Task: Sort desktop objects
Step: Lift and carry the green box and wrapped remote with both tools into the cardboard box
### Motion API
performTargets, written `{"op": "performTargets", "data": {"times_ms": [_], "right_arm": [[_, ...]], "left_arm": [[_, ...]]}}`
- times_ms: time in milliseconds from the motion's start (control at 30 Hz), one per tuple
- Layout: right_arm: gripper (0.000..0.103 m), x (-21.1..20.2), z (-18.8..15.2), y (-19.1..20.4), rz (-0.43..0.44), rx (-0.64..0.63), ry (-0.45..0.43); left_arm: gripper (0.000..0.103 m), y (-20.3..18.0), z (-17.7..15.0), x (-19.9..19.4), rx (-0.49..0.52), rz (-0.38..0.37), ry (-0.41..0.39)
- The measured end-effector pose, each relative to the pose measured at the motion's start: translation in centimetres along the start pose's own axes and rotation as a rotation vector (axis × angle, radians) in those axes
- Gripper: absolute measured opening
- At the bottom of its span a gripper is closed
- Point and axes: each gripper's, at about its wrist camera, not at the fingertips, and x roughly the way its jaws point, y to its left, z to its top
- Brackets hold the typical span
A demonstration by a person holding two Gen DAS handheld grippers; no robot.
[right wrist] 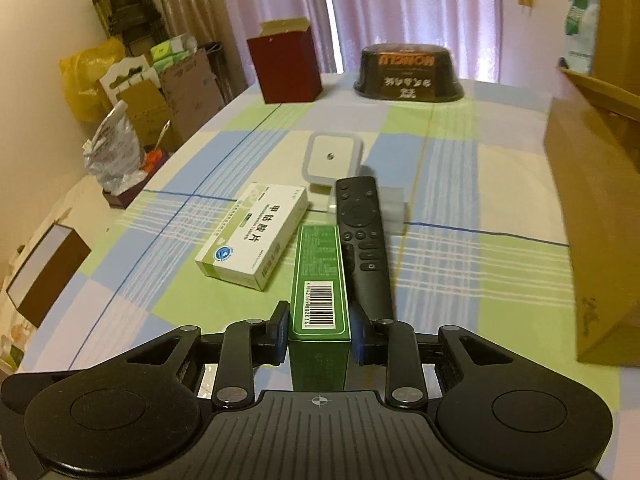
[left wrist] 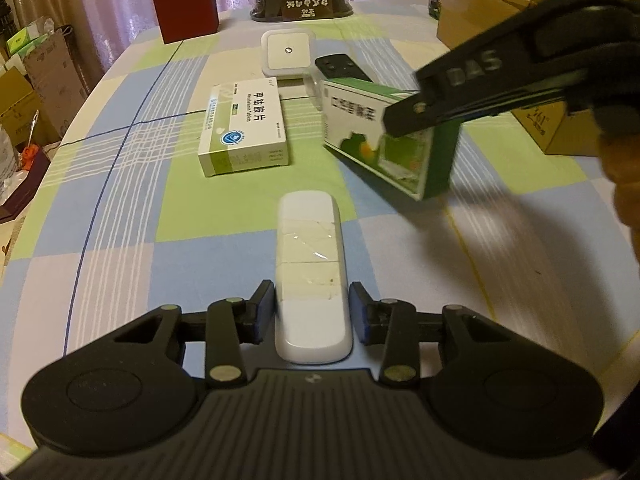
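Green box [right wrist: 319, 280] is sitting clamped between the right gripper [right wrist: 320, 336] pads, lifted and tilted above the checked tablecloth [left wrist: 120, 248], barcode face up. Black remote [right wrist: 362, 240] is lying just right of it, white medicine box [right wrist: 256, 236] to the left, square white device [right wrist: 334, 158] farther back. Left gripper [left wrist: 312, 312] is straddling the white remote [left wrist: 310, 276], pads not quite touching. Red box [right wrist: 285, 65] and dark bowl [right wrist: 408, 74] are standing at the far edge.

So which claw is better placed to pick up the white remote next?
Left. The left claw already straddles the white remote, pads apart on either side. The right claw is busy, shut on the green box.
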Motion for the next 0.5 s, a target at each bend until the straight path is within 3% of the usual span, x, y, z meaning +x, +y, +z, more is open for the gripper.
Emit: {"op": "performTargets", "data": {"times_ms": [300, 500], "right_arm": [[0.028, -4.5, -2.0, -1.7, -0.036, 0.044, -0.017], [0.029, -4.6, -3.8, -2.2, -0.053, 0.025, 0.016]], "left_arm": [[0.034, -0.9, 0.0, -2.4, 0.033, -0.032, -0.037], [0.034, -1.6, -0.7, -2.5, 0.068, -0.039, -0.015]]}}
